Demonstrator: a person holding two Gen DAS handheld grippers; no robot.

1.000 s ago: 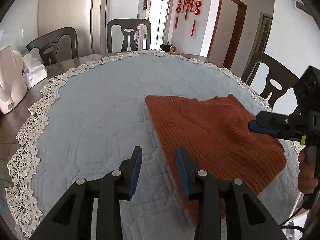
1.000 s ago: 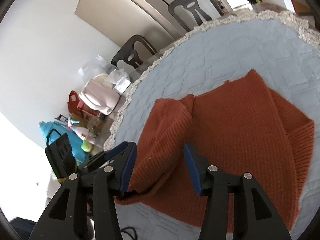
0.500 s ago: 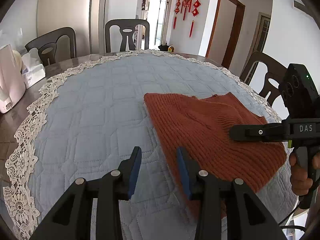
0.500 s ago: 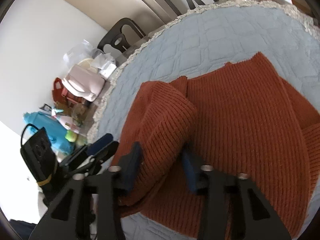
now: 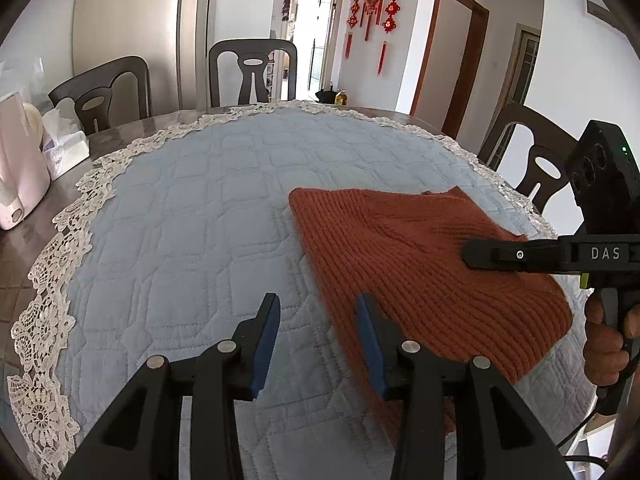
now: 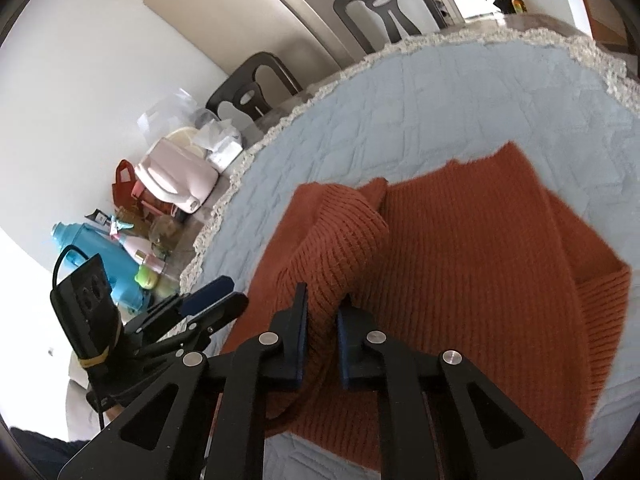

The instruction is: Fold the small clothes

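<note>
Surface (image 5: 208,184): round, under a quilted blue cover, chairs around it. Sweater (image 5: 420,272), rust knit, lies flat ahead and right of the left tool (image 5: 316,344); its near edge runs under that tool's right finger. In the right wrist view a raised ridge of the sweater's left side sits straight between the right tool's (image 6: 322,320) pads.

Step in hand: grasp for the fold. Right tool's jaws have just been closing and now pinch that ridge of knit. Left tool is part open, nothing between its pads, hovering over bare cover just left of the sweater edge.

Next move, my read: lift the pinched side and carry it across the body to the far side. Needs a firm grip, since thick knit can slip. The left tool probably has to pin or grab the near edge so the sweater doesn't drag.
</note>
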